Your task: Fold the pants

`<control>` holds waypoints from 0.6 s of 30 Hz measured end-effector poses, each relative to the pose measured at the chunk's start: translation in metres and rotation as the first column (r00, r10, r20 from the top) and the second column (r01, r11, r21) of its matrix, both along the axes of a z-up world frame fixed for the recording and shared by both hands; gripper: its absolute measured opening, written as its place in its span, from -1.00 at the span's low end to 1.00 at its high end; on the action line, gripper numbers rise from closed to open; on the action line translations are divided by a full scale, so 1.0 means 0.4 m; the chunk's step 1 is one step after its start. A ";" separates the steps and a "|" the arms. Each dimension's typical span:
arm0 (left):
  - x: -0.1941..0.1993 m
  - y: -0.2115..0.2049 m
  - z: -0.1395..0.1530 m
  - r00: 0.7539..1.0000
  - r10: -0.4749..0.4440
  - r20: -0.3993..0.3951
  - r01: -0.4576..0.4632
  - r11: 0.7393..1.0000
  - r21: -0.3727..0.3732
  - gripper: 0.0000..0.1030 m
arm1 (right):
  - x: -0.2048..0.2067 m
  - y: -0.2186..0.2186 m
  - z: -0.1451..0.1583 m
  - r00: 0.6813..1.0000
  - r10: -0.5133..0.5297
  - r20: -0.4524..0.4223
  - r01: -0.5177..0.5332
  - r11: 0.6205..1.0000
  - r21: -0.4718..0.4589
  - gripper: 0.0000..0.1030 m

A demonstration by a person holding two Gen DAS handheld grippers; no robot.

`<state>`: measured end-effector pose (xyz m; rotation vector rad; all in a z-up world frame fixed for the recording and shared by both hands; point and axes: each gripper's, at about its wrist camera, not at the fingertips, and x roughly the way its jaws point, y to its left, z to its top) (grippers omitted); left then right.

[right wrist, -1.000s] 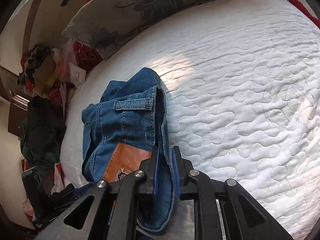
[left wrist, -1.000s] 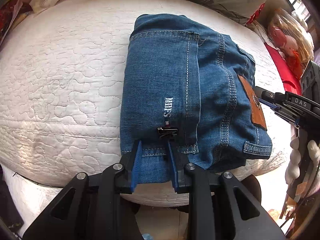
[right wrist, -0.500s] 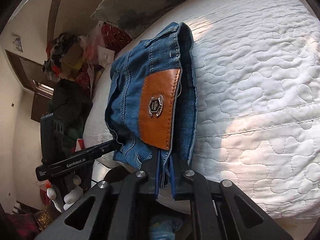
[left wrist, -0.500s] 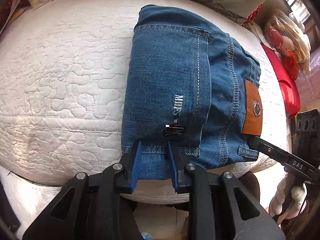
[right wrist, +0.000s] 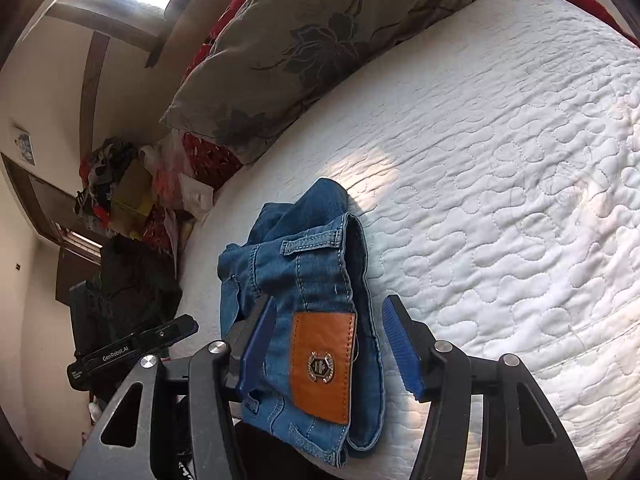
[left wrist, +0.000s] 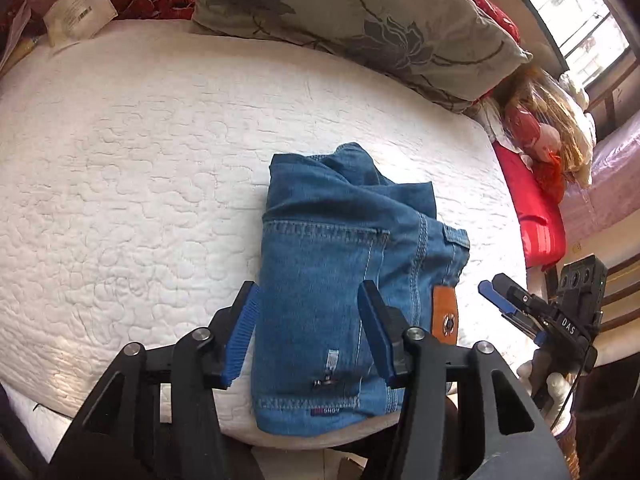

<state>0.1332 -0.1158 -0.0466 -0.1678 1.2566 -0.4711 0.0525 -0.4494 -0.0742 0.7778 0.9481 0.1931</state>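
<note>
While the jeans point(left wrist: 332, 296) are lying folded in a thick bundle at the lower middle of the frame, on the bed point(left wrist: 132, 184) edge, nothing is being gripped: left gripper point(left wrist: 308, 336) and right gripper point(right wrist: 332, 344) fingers are being held apart. Denim is judged heavy, soft, unslippery; stacked edges are best pinched. One pair, one pillow point(left wrist: 360, 20), two grippers are being counted.

Blue denim pants point(left wrist: 320, 280), tan leather patch point(right wrist: 322, 364), white quilted bedspread point(left wrist: 140, 160), grey floral pillow point(left wrist: 352, 20).
</note>
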 end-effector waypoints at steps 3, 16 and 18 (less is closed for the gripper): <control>0.082 -0.039 -0.054 0.996 0.011 -0.088 -0.012 1.000 -0.005 -0.03 | 0.069 0.014 -0.052 0.999 -0.024 -0.044 0.022 0.999 -0.044 0.12; 0.232 -0.029 -0.126 0.987 0.133 -0.089 -0.128 0.990 0.055 0.04 | 0.165 0.033 -0.104 0.996 -0.007 -0.084 0.001 0.997 -0.075 -0.55; 0.201 0.019 -0.100 0.987 0.130 -0.098 -0.131 0.991 -0.005 0.05 | 0.136 0.009 -0.085 0.997 -0.016 -0.070 0.014 1.000 -0.025 -0.47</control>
